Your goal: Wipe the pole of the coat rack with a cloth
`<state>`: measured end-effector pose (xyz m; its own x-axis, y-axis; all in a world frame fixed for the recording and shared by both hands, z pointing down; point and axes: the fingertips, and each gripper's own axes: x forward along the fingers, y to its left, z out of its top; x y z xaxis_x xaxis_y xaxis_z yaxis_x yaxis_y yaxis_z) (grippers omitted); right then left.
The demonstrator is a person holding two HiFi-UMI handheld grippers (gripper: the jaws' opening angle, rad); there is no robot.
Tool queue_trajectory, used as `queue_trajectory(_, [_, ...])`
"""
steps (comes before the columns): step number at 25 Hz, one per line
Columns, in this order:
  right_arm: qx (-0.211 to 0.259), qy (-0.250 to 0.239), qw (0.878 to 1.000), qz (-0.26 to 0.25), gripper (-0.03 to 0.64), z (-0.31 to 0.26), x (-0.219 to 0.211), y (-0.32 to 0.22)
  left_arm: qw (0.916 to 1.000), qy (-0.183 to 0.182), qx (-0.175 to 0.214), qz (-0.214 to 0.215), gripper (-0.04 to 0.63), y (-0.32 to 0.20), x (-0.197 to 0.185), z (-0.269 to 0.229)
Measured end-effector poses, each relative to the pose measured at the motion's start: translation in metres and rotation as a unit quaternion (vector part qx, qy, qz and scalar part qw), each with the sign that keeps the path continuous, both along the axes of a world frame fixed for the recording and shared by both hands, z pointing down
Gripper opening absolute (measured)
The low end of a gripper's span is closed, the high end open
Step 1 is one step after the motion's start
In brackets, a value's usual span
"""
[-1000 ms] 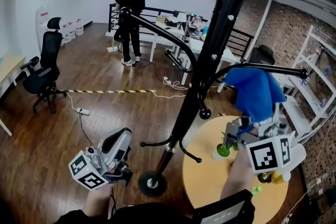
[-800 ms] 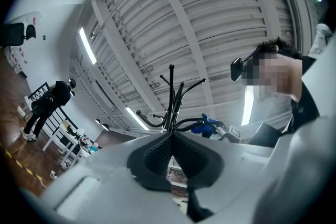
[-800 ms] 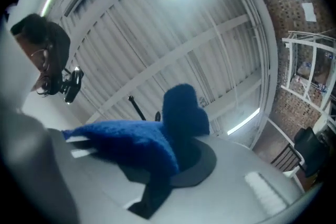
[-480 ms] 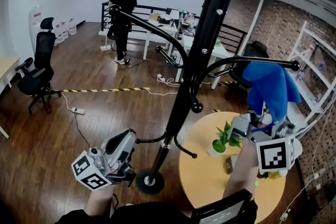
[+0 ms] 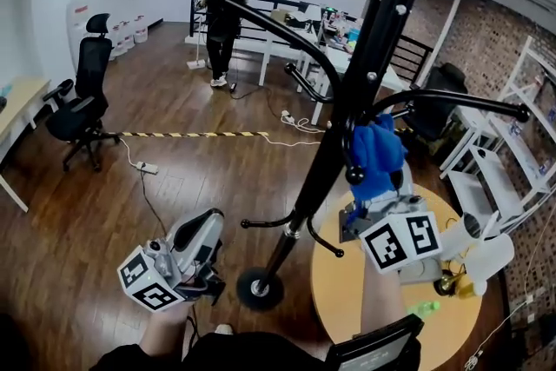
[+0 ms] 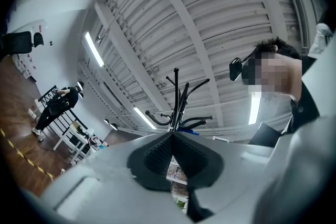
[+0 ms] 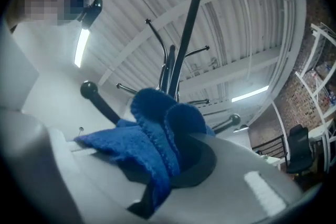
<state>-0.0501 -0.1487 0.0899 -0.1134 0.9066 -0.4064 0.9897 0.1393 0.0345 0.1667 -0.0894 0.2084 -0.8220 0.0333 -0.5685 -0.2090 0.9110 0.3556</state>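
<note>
The black coat rack pole [image 5: 334, 143] rises slanting from its round base [image 5: 259, 288] to the top right, with curved hooks branching off. My right gripper [image 5: 375, 191] is shut on a blue cloth [image 5: 375, 154], held up just right of the pole by a ball-tipped hook [image 5: 354, 175]; whether the cloth touches the pole I cannot tell. In the right gripper view the cloth [image 7: 152, 147] bulges from the jaws below the pole [image 7: 184, 50]. My left gripper [image 5: 207, 230] hangs low and left of the base, shut and holding nothing; its pads [image 6: 163, 152] meet, pointing up at the rack [image 6: 176, 107].
A round wooden table [image 5: 343, 300] stands right of the base, with small items at its far edge [image 5: 452, 282]. An office chair [image 5: 82, 109], floor tape [image 5: 191, 134], a power strip [image 5: 143, 168], a standing person [image 5: 228, 9] and white shelving [image 5: 512, 152] surround the spot.
My right gripper has carried the blue cloth leftward, from above the table to right beside the pole. The left gripper has stayed low near the base.
</note>
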Motion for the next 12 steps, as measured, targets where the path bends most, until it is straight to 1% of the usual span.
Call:
queue_trajectory(1, [0.016, 0.010, 1.000, -0.002, 0.020, 0.016, -0.001, 0.001, 1.0000, 0.002, 0.002, 0.002, 0.000, 0.001, -0.001, 0.001])
queue_trajectory(3, [0.065, 0.032, 0.997, -0.013, 0.020, 0.054, -0.003, 0.003, 0.9999, 0.006, 0.004, 0.009, 0.000, 0.000, -0.006, 0.002])
queue_trajectory(5, [0.134, 0.042, 0.990, -0.026, 0.020, 0.100, -0.003, 0.005, 0.9998, 0.010, 0.004, 0.018, 0.000, -0.004, -0.015, 0.004])
queue_trajectory(6, [0.174, 0.041, 0.983, -0.031, 0.020, 0.124, -0.002, 0.006, 0.9996, 0.012, 0.003, 0.025, 0.000, -0.008, -0.020, 0.004])
queue_trajectory(7, [0.218, 0.038, 0.975, -0.036, 0.020, 0.150, -0.001, 0.007, 0.9994, 0.014, 0.003, 0.031, 0.000, -0.012, -0.025, 0.004])
queue_trajectory(8, [0.264, 0.031, 0.963, -0.041, 0.020, 0.175, 0.001, 0.008, 0.9991, 0.015, 0.003, 0.039, 0.000, -0.016, -0.031, 0.004])
queue_trajectory(10, [0.355, 0.006, 0.933, -0.051, 0.020, 0.224, 0.006, 0.009, 0.9984, 0.019, 0.003, 0.054, 0.000, -0.023, -0.042, 0.005])
queue_trajectory(12, [0.430, -0.023, 0.901, -0.056, 0.020, 0.266, 0.010, 0.005, 0.9973, 0.021, 0.004, 0.070, 0.000, -0.028, -0.053, 0.006])
